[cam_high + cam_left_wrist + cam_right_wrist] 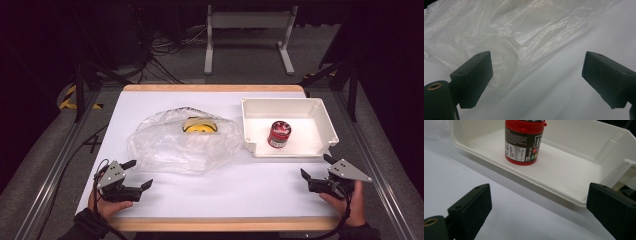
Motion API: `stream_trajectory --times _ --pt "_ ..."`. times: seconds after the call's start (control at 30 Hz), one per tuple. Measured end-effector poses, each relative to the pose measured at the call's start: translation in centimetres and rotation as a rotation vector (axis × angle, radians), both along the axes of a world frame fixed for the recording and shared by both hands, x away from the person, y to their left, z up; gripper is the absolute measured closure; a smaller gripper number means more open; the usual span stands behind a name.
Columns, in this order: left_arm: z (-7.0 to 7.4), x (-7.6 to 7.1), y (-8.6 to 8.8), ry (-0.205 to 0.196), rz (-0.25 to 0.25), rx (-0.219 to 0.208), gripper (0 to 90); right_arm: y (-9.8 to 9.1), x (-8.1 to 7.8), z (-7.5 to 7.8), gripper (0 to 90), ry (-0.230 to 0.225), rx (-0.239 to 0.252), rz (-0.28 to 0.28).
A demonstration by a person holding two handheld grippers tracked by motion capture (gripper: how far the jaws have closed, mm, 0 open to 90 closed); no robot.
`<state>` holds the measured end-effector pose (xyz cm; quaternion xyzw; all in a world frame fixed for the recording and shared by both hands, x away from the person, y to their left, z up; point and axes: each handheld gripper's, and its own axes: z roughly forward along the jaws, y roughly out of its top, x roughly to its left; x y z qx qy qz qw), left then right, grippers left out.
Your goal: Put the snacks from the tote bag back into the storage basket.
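Gaping hand-held grippers (136,173) (315,166), both empty.

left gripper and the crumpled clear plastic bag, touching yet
Apart. In the high view the left gripper sits short of the crumpled clear plastic bag, with bare white table between. The left gripper view shows open jaws with nothing pinched.

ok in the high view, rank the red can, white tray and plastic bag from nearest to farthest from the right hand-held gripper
From the right hand-held gripper:
1. white tray, just ahead of it at the table's right
2. red can, standing upright inside that tray
3. plastic bag, across the table toward the left
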<state>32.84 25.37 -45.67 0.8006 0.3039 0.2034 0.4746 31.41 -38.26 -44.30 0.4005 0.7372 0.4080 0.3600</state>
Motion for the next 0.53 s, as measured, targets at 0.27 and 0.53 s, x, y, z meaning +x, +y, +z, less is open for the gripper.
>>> stream_trajectory --times 0.27,0.53 --pt "0.0 0.06 -0.03 0.012 -0.001 0.002 10.6 -0.02 -0.07 0.0 6.2 -0.008 -0.003 0.004" --pt "-0.01 0.12 -0.04 0.015 0.002 0.003 10.3 -0.06 -0.15 0.0 5.7 -0.012 0.005 0.0"
